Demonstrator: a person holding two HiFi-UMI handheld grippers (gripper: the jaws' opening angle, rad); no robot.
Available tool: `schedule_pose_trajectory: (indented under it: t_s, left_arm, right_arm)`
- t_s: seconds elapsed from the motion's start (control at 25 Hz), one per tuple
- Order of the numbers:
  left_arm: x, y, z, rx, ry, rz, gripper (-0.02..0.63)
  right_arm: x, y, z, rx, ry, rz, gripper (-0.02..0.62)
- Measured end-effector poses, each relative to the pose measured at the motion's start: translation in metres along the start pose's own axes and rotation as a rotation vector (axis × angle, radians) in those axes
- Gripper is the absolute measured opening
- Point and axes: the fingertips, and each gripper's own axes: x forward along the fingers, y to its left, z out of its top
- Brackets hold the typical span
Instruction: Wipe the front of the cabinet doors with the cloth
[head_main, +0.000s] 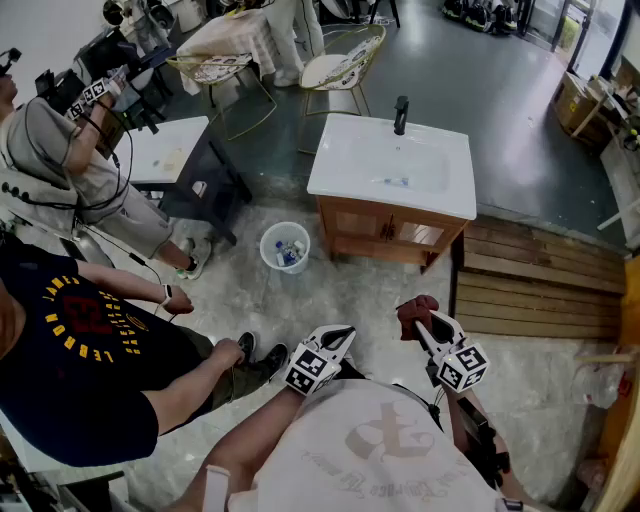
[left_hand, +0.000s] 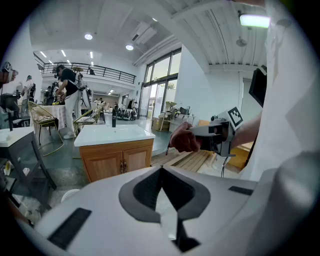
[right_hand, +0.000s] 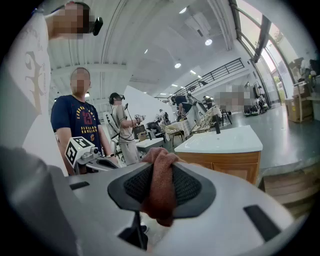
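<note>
The left gripper (left_hand: 161, 174) is closed, its jaws meeting with nothing between them, and is held low in front of the person. To its right, the right gripper (right_hand: 159, 175) is clamped on the reddish-brown cloth (right_hand: 160, 192), which bunches above the jaws and hangs below them. Both are well apart from the wooden cabinet (head_main: 385, 228). Its two doors (left_hand: 122, 162) are closed under a white basin (head_main: 390, 165). A white bucket (head_main: 285, 247) sits on the floor just left of the cabinet.

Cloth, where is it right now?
In the head view, the reddish-brown cloth is pinched in the right gripper, lower right of centre, held short of the wooden cabinet.
</note>
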Motion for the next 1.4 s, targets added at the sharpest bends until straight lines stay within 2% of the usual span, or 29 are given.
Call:
schedule_pose_trajectory:
  t_s: [0.48, 0.72, 0.92, 1.08, 1.24, 1.4]
  left_arm:
    - [-0.012, 0.003, -0.005, -0.011, -0.002, 0.023, 0.012]
    - [-0.020, -0.010, -0.012, -0.029, 0.002, 0.028, 0.012]
    - [-0.020, 0.018, 0.002, -0.012, -0.014, 0.054, 0.012]
    - [-0.018, 0.015, -0.011, -0.037, 0.014, 0.038, 0.012]
    - [-0.006, 0.036, 0.013, -0.011, -0.013, 0.033, 0.012]
    - [0.006, 0.045, 0.019, -0.006, -0.009, 0.005, 0.012]
  right_arm:
    - [0.003, 0.005, 0.004, -0.007, -0.011, 0.002, 0.121]
    - [-0.011, 0.013, -0.004, 0.022, 0.004, 0.004, 0.121]
    - [0.012, 0.005, 0.009, 0.018, -0.008, 0.025, 0.121]
    - [0.008, 0.000, -0.005, 0.038, 0.017, 0.004, 0.121]
    - [0.027, -0.010, 0.015, 0.025, -0.002, 0.000, 0.121]
    - [0.034, -0.018, 0.014, 0.024, 0.016, -0.019, 0.121]
